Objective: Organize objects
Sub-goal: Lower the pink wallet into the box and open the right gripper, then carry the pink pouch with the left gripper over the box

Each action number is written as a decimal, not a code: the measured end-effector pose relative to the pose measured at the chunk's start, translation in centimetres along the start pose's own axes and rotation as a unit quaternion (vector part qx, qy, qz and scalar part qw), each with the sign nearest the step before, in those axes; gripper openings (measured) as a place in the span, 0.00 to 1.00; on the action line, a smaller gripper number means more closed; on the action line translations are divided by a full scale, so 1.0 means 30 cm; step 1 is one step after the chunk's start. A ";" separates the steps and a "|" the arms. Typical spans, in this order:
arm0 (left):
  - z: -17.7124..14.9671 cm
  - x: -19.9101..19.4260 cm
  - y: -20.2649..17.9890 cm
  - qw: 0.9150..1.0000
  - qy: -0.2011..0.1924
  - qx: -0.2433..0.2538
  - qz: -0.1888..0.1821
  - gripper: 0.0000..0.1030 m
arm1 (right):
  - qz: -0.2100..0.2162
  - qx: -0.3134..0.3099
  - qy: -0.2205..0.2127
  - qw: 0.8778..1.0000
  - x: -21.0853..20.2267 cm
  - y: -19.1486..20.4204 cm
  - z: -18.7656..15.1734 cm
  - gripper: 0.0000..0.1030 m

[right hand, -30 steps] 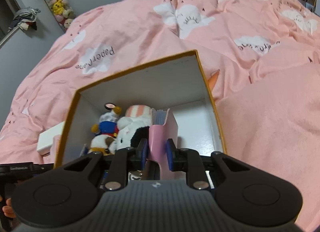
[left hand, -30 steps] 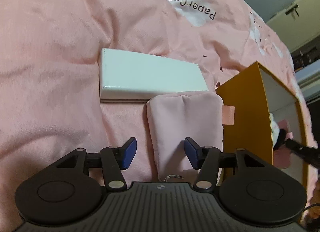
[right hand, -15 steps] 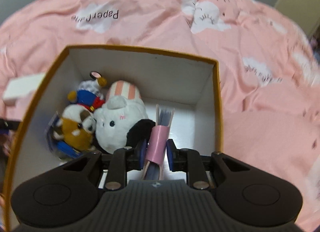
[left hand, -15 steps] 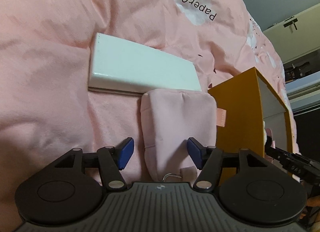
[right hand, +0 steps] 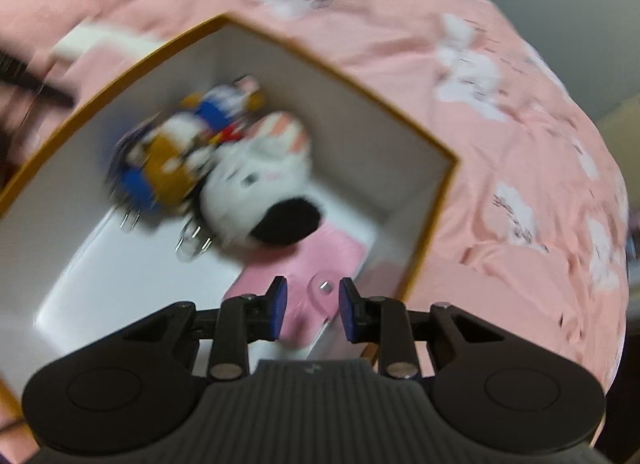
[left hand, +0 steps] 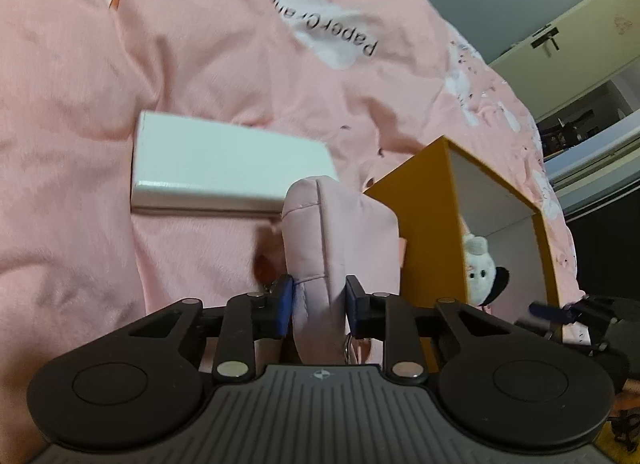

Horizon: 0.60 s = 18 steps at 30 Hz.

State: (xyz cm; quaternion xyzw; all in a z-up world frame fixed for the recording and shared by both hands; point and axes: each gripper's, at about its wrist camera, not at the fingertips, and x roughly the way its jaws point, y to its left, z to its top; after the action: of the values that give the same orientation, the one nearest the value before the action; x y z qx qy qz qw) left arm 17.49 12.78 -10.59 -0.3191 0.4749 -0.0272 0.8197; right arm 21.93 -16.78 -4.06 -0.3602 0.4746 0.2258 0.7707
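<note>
My left gripper (left hand: 318,304) is closing; its blue pads press the near end of a soft pink pouch (left hand: 336,224), which stands raised on edge above the bedspread. Just right of it is the orange box (left hand: 424,200) with white inner walls. In the right wrist view my right gripper (right hand: 312,304) hangs inside that orange box (right hand: 360,84). A pink snap case (right hand: 320,260) lies flat on the box floor under and between its pads, with a gap on each side. A white and black plush (right hand: 256,184) and an orange and blue plush (right hand: 172,156) lie beside the case.
A flat white box (left hand: 224,168) lies on the pink cloud-print bedspread (left hand: 120,64) behind the pouch. The white plush (left hand: 478,268) shows through the orange box's opening. Pale cupboards and a dark doorway stand beyond the bed at far right.
The left jaws went from wide apart to pinching the pouch, which has risen and tipped on edge. The right wrist rolled; the pink case went from gripped upright to lying flat.
</note>
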 end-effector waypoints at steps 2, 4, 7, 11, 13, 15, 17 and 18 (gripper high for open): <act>0.007 -0.020 -0.007 1.000 -0.008 -0.002 -0.009 0.29 | 0.006 -0.051 0.020 0.998 0.012 0.043 -0.013 0.28; 0.014 -0.045 -0.011 1.000 -0.016 -0.007 -0.022 0.29 | 0.009 -0.101 0.037 0.994 0.033 0.090 -0.026 0.28; 0.030 -0.090 -0.027 0.999 -0.031 -0.007 -0.032 0.29 | -0.004 -0.154 0.052 0.987 0.080 0.136 -0.029 0.27; 0.052 -0.141 -0.069 0.998 -0.051 0.009 -0.047 0.29 | -0.017 -0.189 0.071 0.979 0.144 0.151 -0.034 0.22; 0.059 -0.163 -0.099 0.996 -0.061 0.024 -0.054 0.29 | -0.020 -0.197 0.075 0.977 0.170 0.144 -0.037 0.23; 0.068 -0.175 -0.134 0.995 -0.068 0.042 -0.060 0.29 | -0.019 -0.197 0.075 0.977 0.186 0.133 -0.038 0.22; 0.073 -0.179 -0.171 0.993 -0.070 0.062 -0.065 0.29 | -0.023 -0.195 0.064 0.978 0.193 0.122 -0.034 0.14; 0.076 -0.176 -0.192 0.993 -0.070 0.073 -0.066 0.29 | -0.029 -0.191 0.059 0.979 0.196 0.114 -0.029 0.13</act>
State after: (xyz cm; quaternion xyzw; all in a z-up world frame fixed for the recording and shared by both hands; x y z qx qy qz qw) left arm 17.91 11.17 -2.61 -0.2902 0.3913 -0.0936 0.8683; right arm 21.70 -15.23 -10.75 -0.5275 0.4569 0.2683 0.6641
